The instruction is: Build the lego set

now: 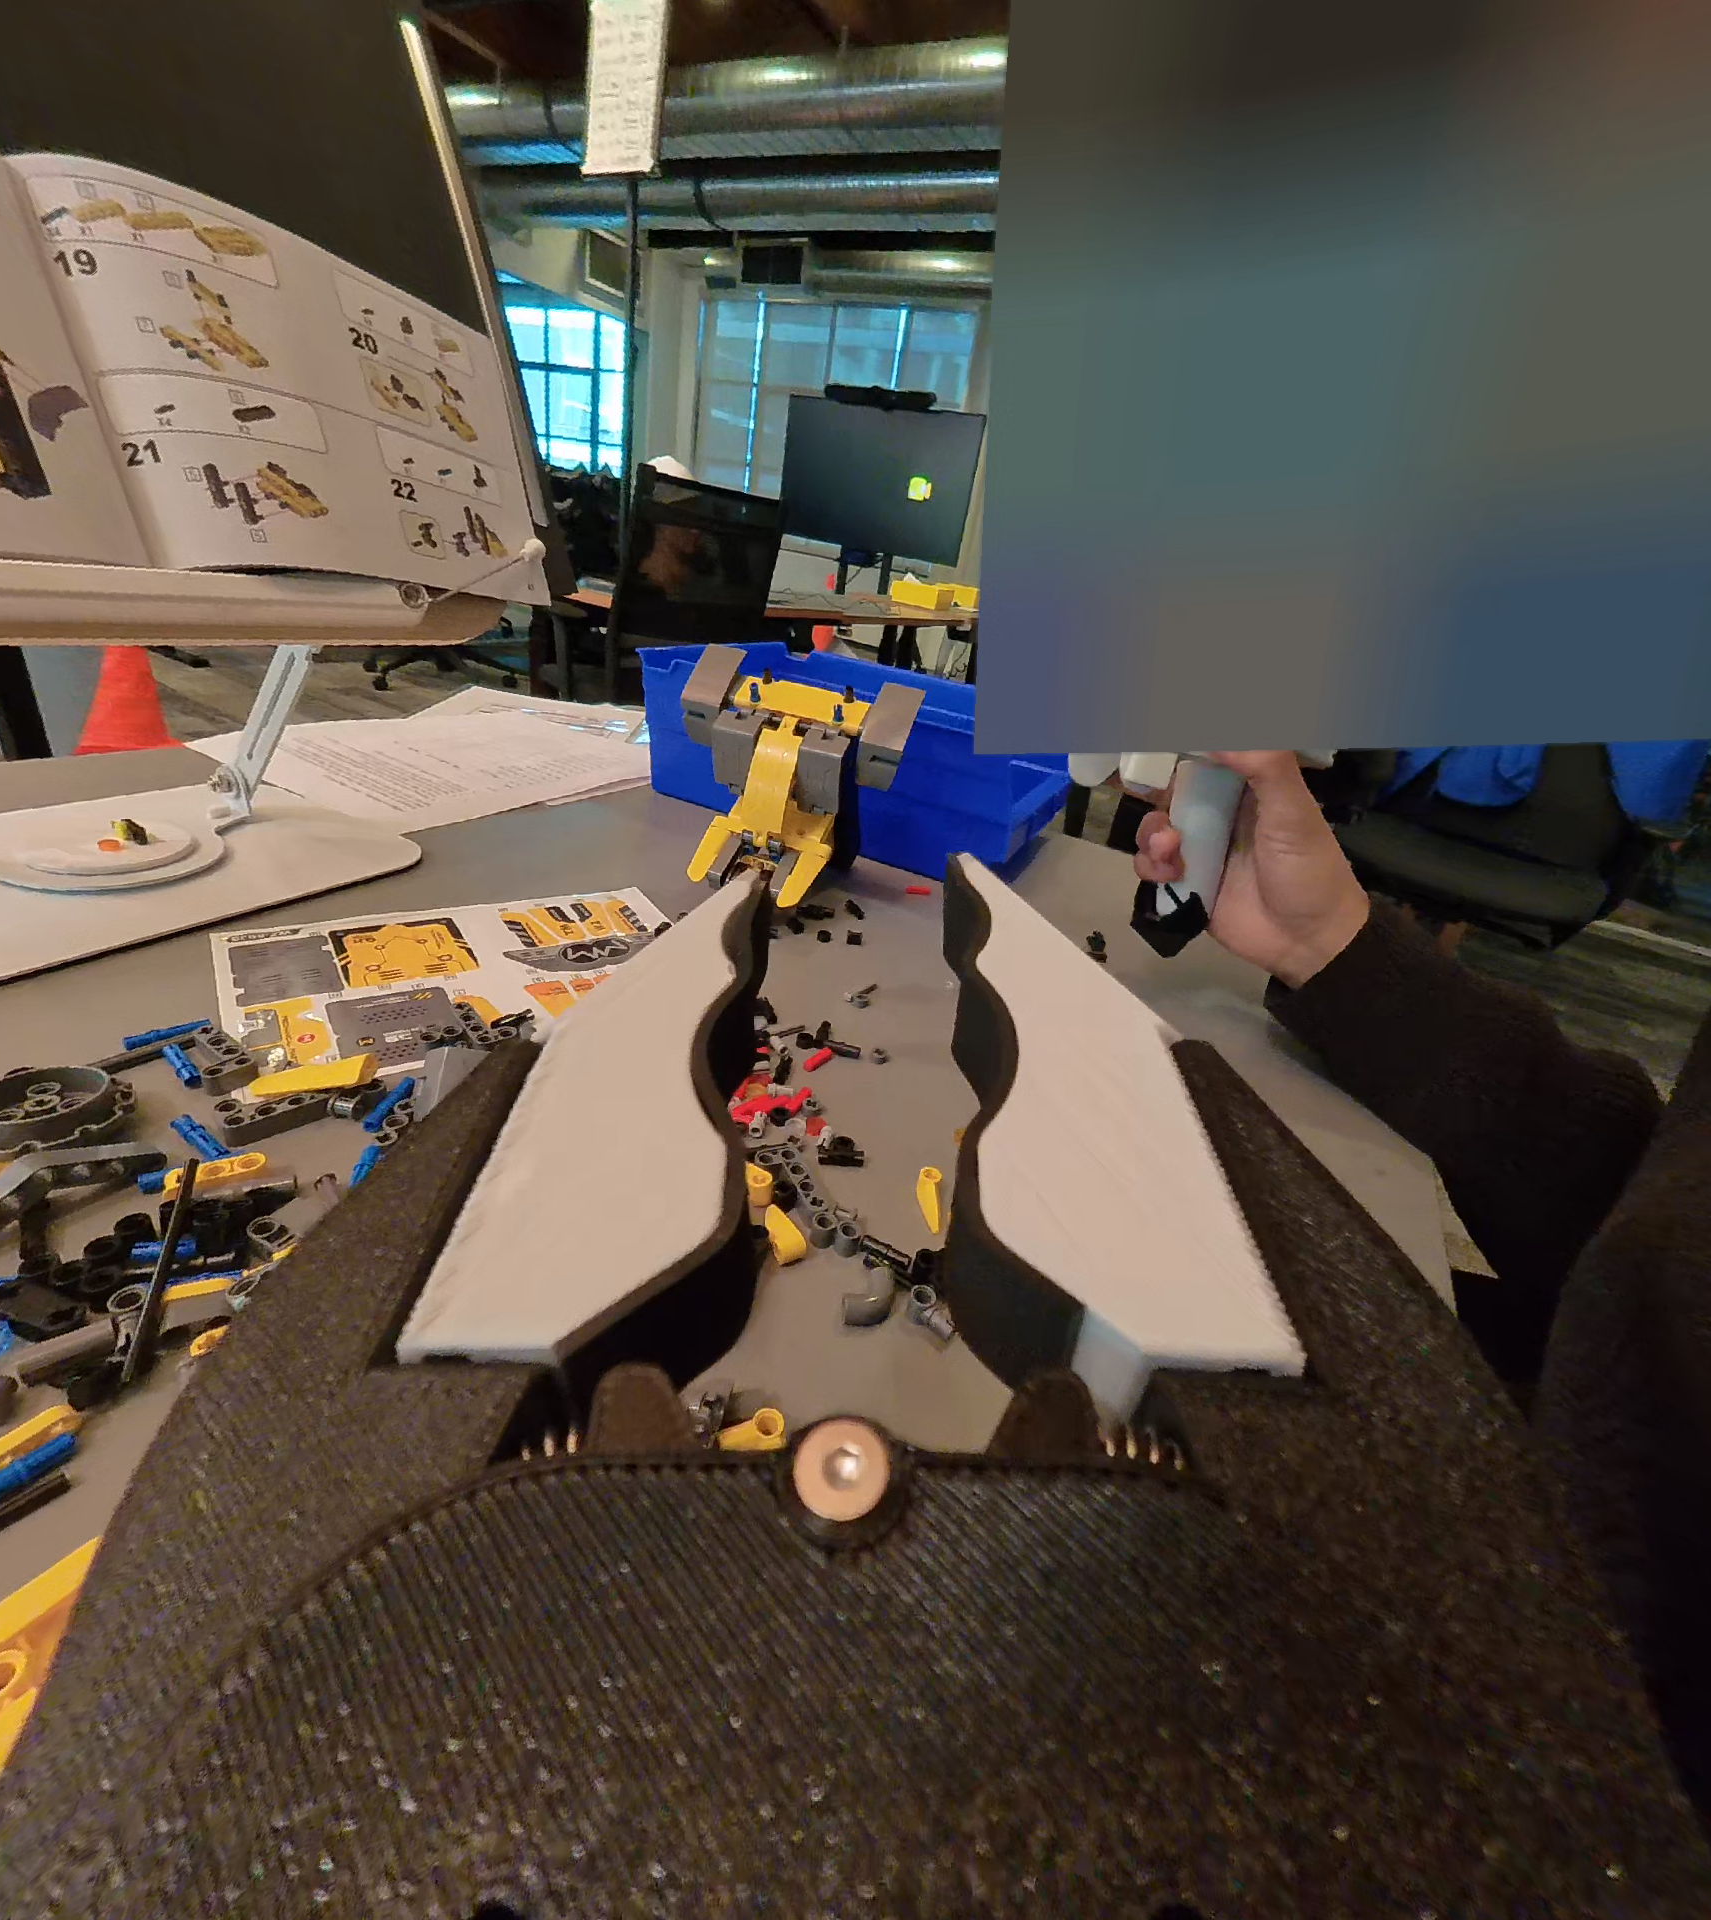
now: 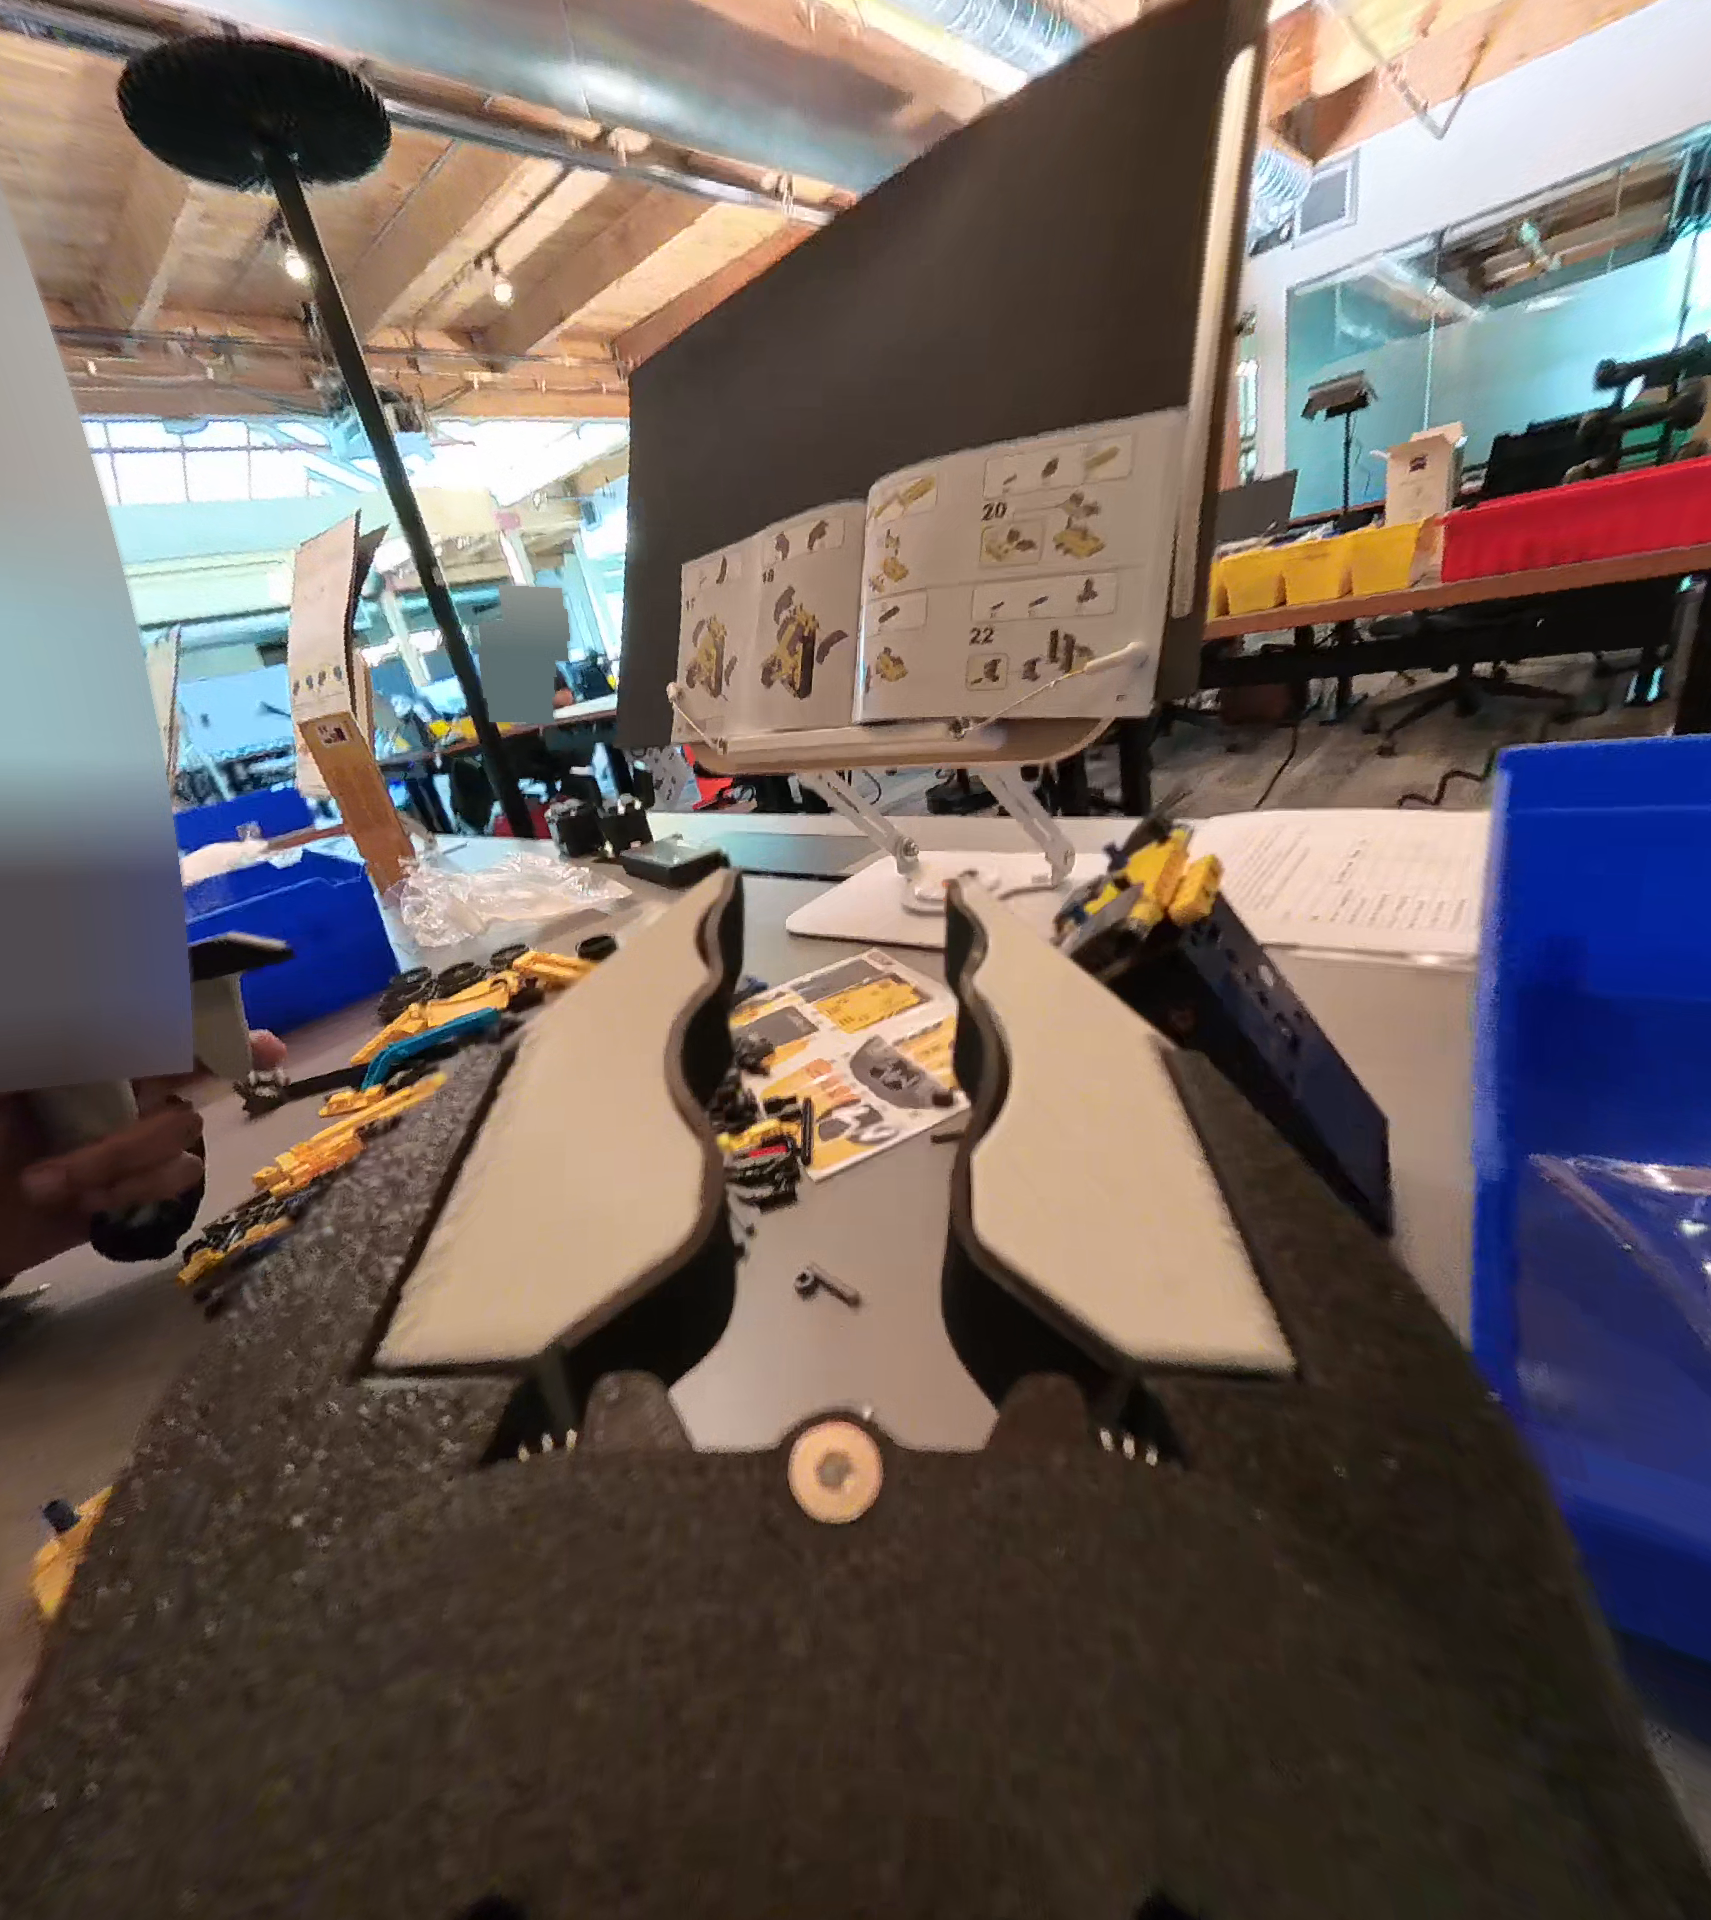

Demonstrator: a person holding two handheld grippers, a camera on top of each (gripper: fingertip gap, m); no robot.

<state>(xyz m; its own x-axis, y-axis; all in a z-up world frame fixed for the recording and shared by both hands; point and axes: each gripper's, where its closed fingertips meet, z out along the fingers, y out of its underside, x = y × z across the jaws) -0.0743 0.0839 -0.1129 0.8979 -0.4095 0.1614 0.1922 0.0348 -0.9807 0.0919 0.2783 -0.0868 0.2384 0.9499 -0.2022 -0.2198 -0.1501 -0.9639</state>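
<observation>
My left gripper [image 1: 856, 883] is open and empty above the grey table [image 1: 1038, 987], over a scatter of small black, red, grey and yellow building pieces [image 1: 799, 1122]. Its left fingertip sits close to a yellow and grey brick model [image 1: 778, 769] that leans on a blue bin [image 1: 944, 769]. My right gripper [image 2: 840, 899] is open and empty above the table, over a sticker sheet [image 2: 861, 1049] and a small dark pin [image 2: 825, 1286]. A yellow and dark blue model [image 2: 1183, 935] stands just right of its right finger.
An open instruction booklet [image 1: 207, 353] rests on a white stand [image 1: 103, 883]; it also shows in the right wrist view [image 2: 934, 592]. Loose pieces [image 1: 103, 1195] cover the left of the table. A large blue bin [image 2: 1651, 1143] stands at right. A hand [image 1: 1246, 862] holds the other gripper. The tips of one gripper are about 25 cm away from the tips of the other.
</observation>
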